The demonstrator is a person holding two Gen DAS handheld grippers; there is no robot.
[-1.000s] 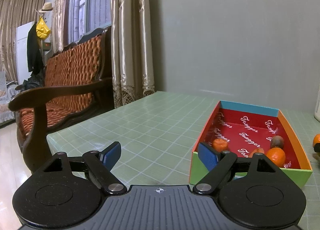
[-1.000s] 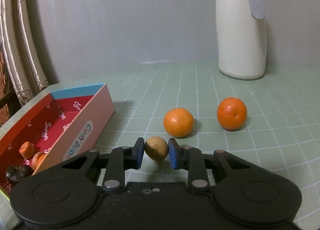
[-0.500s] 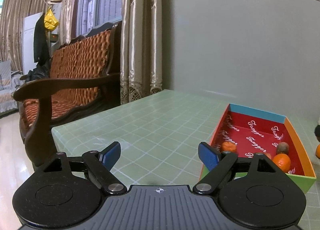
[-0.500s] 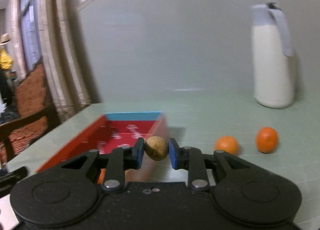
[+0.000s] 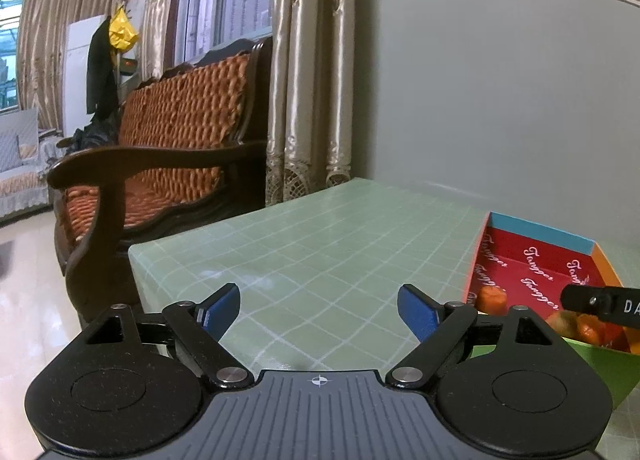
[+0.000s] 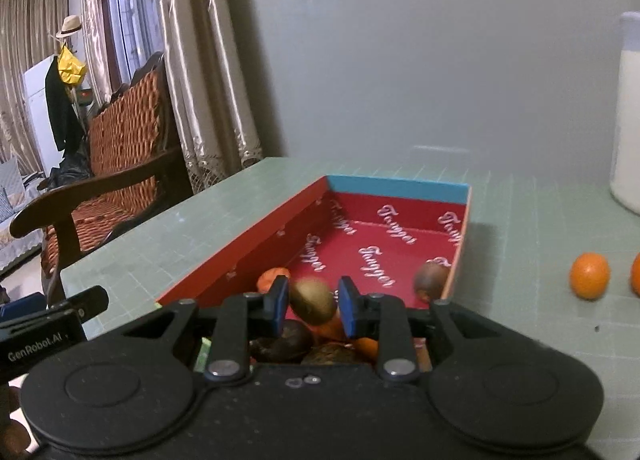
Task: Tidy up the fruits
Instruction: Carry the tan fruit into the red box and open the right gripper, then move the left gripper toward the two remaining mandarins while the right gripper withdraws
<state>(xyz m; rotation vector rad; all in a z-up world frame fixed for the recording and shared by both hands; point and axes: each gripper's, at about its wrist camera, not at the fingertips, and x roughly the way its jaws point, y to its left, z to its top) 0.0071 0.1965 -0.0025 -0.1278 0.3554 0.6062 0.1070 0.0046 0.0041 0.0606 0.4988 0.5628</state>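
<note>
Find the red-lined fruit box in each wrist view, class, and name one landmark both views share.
Left wrist view: the fruit box sits at the right edge, beyond the open left gripper.
Right wrist view: the box fills the centre, under the right gripper holding a brown fruit.
Shared landmark: the wooden sofa.

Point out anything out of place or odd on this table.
Two oranges sit loose on the green table, outside the red box that holds the other fruit. The brown fruit between the right gripper fingers appears blurred, with a gap on one side. Nothing looks spilled or damaged.
</note>
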